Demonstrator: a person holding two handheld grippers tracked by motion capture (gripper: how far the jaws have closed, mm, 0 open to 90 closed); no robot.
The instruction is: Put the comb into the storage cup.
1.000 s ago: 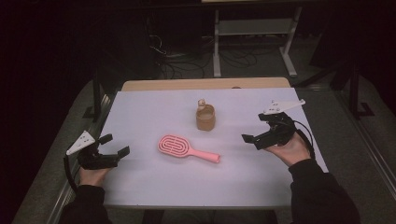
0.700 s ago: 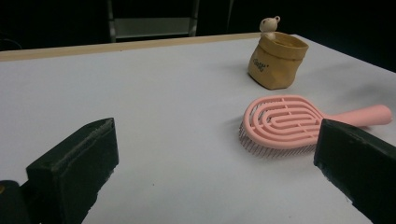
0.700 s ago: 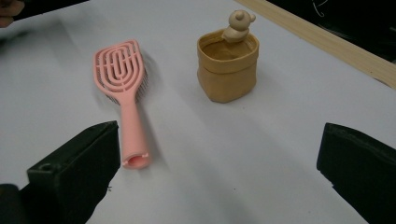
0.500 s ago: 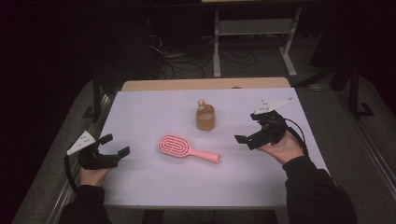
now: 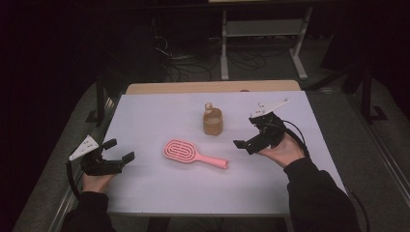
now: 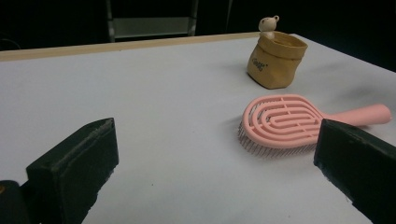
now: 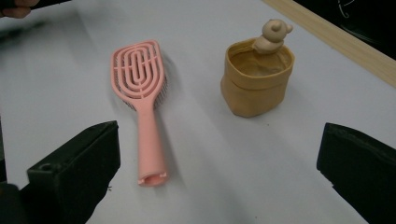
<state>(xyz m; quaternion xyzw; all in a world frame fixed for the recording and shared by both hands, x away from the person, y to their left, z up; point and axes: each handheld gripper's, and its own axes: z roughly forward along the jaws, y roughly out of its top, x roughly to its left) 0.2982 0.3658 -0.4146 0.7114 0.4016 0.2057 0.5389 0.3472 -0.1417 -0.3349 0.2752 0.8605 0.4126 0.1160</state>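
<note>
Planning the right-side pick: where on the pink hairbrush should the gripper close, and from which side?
Probably the handle of the pink hairbrush. It is a straight, narrow bar lying flat, bristles down, its end toward the right gripper, which is open. Come down from above with the jaws across the handle's width; the broad oval head looks too wide. The tan pouch stands clear behind it.

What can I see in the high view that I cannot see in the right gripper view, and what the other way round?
High view alone: the person's hands holding the left gripper and the right gripper, both open, the whole table, and cables on the floor behind it.

Right gripper view alone: close detail, namely the hollow end of the pink hairbrush handle and the small figure on the rim of the tan pouch.

Both: the hairbrush lying flat on the white surface, the pouch upright beside it and apart from it, and the table's wooden far edge.
</note>
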